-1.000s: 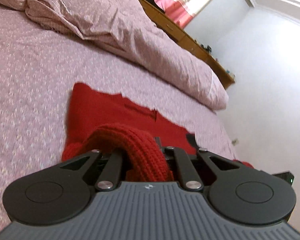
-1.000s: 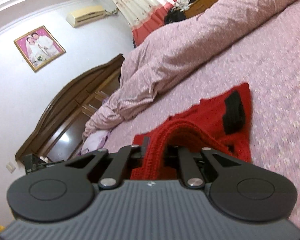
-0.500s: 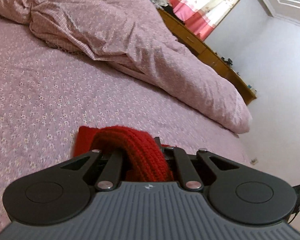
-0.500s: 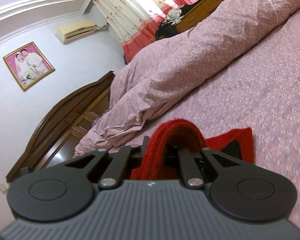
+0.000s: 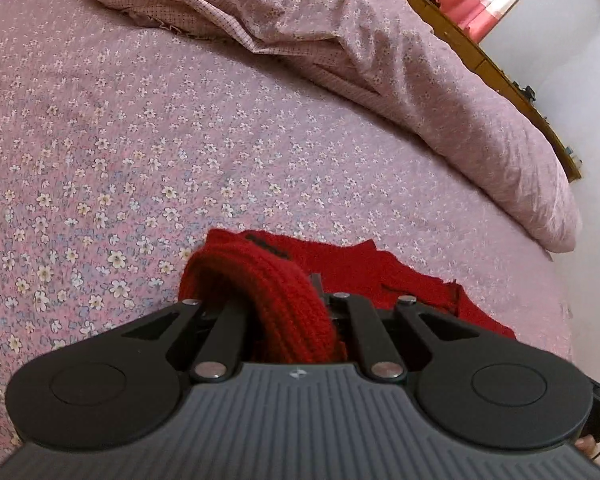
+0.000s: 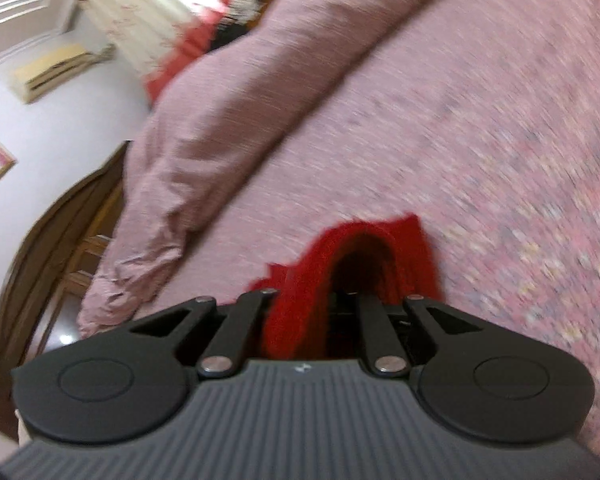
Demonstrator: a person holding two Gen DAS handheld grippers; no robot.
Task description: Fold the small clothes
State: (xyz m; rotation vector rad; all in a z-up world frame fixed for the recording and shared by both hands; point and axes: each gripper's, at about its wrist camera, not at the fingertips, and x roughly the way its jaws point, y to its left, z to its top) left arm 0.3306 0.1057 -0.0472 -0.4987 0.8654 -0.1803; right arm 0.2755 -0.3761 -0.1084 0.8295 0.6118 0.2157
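Observation:
A small red knitted garment (image 5: 383, 276) lies on the pink flowered bedsheet (image 5: 140, 140). A ribbed edge of it bunches up between the jaws of my left gripper (image 5: 296, 300), which is shut on it; the fingertips are hidden under the knit. In the right wrist view, which is blurred, another ribbed fold of the red garment (image 6: 311, 280) arches over my right gripper (image 6: 339, 292), also shut on it. Both grippers hang low over the sheet, with the rest of the garment spread flat just beyond them.
A rumpled pink duvet (image 5: 359, 40) lies bunched along the far side of the bed. A wooden headboard (image 6: 60, 248) stands at the left of the right wrist view. The bed's edge and a white wall (image 5: 579, 100) are on the right of the left wrist view.
Both grippers have swung forward and down over the sheet with the red knit still pinched. Far less of the spread garment shows ahead of them, and the sheet fills the views.

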